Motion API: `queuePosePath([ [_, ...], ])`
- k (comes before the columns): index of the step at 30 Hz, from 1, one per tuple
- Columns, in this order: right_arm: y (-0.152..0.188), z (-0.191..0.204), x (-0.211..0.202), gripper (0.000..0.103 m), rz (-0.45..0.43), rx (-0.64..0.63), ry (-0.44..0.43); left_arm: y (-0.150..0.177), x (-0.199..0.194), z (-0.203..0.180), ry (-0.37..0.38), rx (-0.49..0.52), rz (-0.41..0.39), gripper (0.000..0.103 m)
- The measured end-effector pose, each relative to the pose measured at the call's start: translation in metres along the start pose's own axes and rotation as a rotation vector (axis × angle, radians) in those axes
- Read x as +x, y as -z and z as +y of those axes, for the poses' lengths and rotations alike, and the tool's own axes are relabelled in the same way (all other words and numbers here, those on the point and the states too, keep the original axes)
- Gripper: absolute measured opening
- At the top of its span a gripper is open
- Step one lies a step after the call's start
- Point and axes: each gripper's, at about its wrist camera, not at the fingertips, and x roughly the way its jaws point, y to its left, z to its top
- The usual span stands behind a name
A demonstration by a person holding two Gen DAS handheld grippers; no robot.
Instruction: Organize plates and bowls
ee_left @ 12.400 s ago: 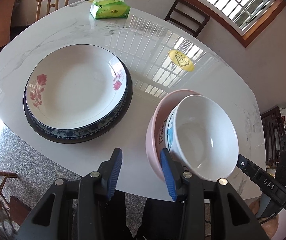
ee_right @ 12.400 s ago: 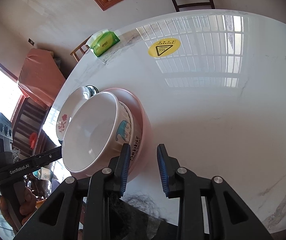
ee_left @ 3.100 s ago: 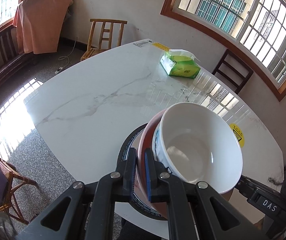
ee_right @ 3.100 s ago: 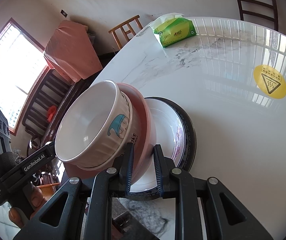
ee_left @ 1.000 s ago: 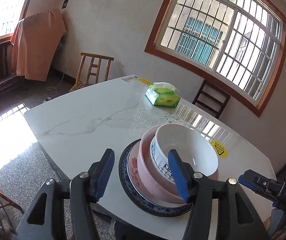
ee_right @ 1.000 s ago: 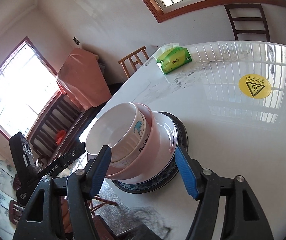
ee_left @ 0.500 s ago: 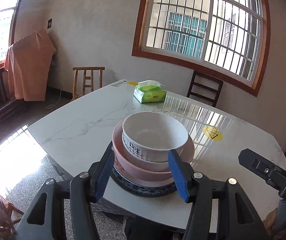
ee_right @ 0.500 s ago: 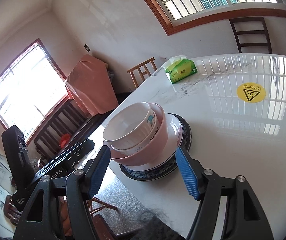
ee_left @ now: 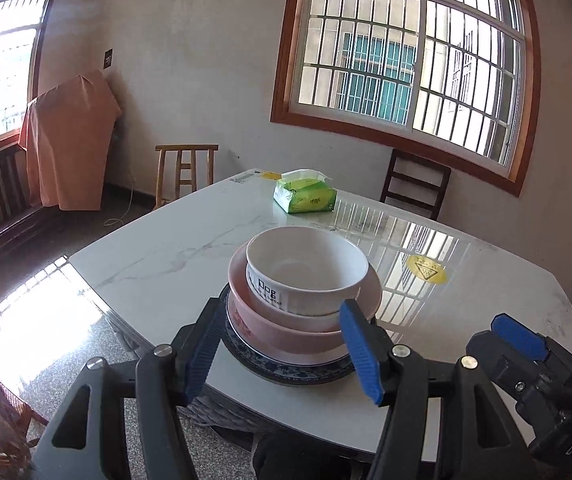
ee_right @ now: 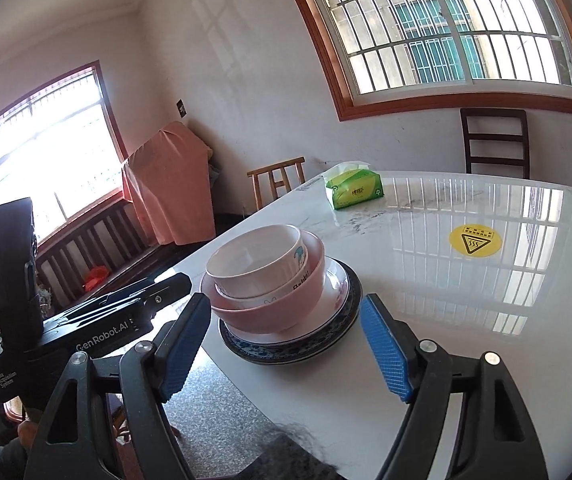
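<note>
Stacked white ceramic bowl (ee_left: pixel 305 268), pink bowl (ee_right: pixel 274 304) and dark-rimmed plates (ee_left: pixel 286 364) near white marble table (ee_left: pixel 158 256) edge; left gripper (ee_left: pixel 282 346) and right gripper (ee_right: pixel 286 342) opening, empty, clear of stack.

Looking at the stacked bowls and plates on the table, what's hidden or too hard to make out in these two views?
- Dark-rimmed plate: its inside, covered by the stack, both views.
- White plate: only its rim shows, under the pink bowl.
- White bowl: lettering partly hidden by the pink bowl's rim; its cartoon shows only from the right wrist.
- Tissue pack: print too small.
- Table: near edge hidden behind both grippers.
</note>
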Motion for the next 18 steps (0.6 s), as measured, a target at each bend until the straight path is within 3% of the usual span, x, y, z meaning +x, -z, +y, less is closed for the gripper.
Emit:
queuePosePath([
  [4,0.003,0.001,-0.003,0.074,-0.010,-0.015,0.003,0.003,-0.020,-0.010,-0.096,0.053,-0.100,0.065],
  [9,0.009,0.003,-0.010,0.075,-0.025,-0.022,-0.002,0.001,-0.046,-0.017,-0.162,0.091,-0.167,0.083],
  [12,0.010,0.002,-0.015,0.075,-0.044,-0.016,-0.003,-0.002,-0.066,-0.019,-0.125,0.083,-0.224,0.085],
  [18,0.013,-0.001,-0.025,0.077,-0.065,-0.008,-0.001,-0.008,-0.088,-0.029,-0.038,0.090,-0.249,0.085],
])
